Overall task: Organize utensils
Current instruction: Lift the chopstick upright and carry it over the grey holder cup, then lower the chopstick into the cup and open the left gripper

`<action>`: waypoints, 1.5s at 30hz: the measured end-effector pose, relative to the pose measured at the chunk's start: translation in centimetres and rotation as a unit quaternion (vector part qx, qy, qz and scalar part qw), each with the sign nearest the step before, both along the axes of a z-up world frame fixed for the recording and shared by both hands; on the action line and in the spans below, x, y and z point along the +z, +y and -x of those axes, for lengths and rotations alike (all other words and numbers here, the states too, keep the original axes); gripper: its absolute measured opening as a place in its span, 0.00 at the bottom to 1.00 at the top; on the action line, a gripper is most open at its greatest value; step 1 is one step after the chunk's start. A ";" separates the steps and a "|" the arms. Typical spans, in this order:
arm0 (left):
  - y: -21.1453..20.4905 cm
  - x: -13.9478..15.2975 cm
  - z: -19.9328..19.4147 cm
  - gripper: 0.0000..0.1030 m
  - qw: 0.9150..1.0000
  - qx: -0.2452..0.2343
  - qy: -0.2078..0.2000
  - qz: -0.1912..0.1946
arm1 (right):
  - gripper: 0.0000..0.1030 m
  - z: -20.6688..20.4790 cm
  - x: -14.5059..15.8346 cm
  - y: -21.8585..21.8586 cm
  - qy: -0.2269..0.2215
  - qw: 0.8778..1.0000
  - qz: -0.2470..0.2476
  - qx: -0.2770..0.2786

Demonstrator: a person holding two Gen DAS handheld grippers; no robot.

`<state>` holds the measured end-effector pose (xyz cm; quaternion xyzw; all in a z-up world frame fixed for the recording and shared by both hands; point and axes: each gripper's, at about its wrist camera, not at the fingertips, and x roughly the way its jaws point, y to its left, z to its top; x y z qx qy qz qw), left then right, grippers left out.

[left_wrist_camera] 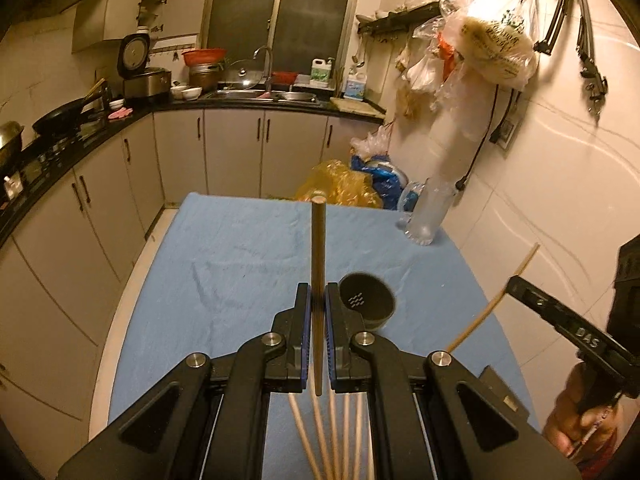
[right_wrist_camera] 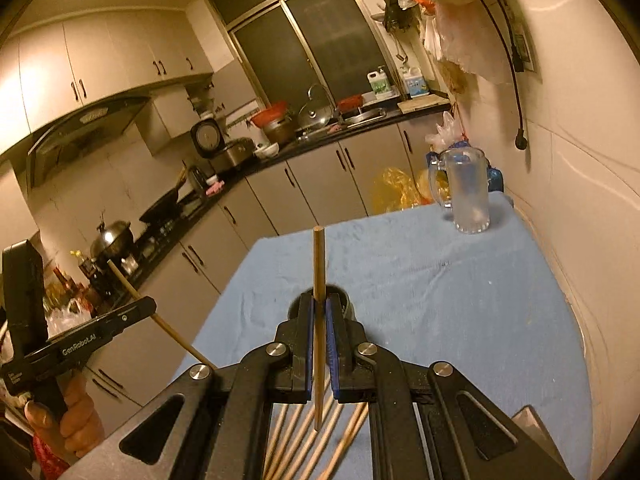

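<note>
My left gripper (left_wrist_camera: 318,300) is shut on a wooden chopstick (left_wrist_camera: 319,240) that stands upright between its blue pads, held above the blue cloth (left_wrist_camera: 240,264). Just right of its tips sits a black round holder (left_wrist_camera: 368,300) with a perforated bottom. My right gripper (right_wrist_camera: 319,312) is shut on a second chopstick (right_wrist_camera: 319,264), also upright, right over the black holder (right_wrist_camera: 340,300), which it mostly hides. Several loose chopsticks (left_wrist_camera: 336,432) lie on the cloth under both grippers (right_wrist_camera: 304,440). Each gripper also appears at the edge of the other's view with its stick.
A clear glass mug (right_wrist_camera: 466,192) stands at the cloth's far right corner, near the tiled wall (left_wrist_camera: 540,200). Plastic bags (left_wrist_camera: 344,184) lie on the floor beyond the table. Kitchen counters (left_wrist_camera: 80,140) with pots run along the left and back.
</note>
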<state>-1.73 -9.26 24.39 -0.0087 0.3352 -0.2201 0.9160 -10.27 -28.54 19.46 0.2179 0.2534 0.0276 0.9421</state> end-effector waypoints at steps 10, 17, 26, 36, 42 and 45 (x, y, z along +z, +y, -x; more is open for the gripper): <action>-2.5 3.9 -3.5 0.06 0.999 -0.006 -0.007 0.037 | 0.06 -3.2 3.3 -2.2 -0.026 0.999 -0.039 -0.017; -4.2 3.8 -6.6 0.06 0.999 -0.013 -0.002 0.052 | 0.06 -6.2 4.0 -3.5 -0.034 0.997 -0.051 -0.035; -6.6 -1.4 -10.7 0.06 0.998 -0.027 0.047 0.035 | 0.06 -10.8 0.3 -3.9 0.016 0.998 -0.050 -0.027; -8.1 -6.8 -13.4 0.06 0.995 -0.040 0.096 0.010 | 0.06 -14.2 -5.6 -2.9 0.083 0.995 -0.062 -0.003; -8.3 -7.5 -14.0 0.06 0.995 -0.037 0.095 0.008 | 0.08 -14.6 -5.7 -2.7 0.083 0.995 -0.050 -0.001; -8.1 -7.3 -14.0 0.11 0.995 -0.039 0.094 0.011 | 0.08 -14.6 -5.8 -2.7 0.084 0.995 -0.055 0.005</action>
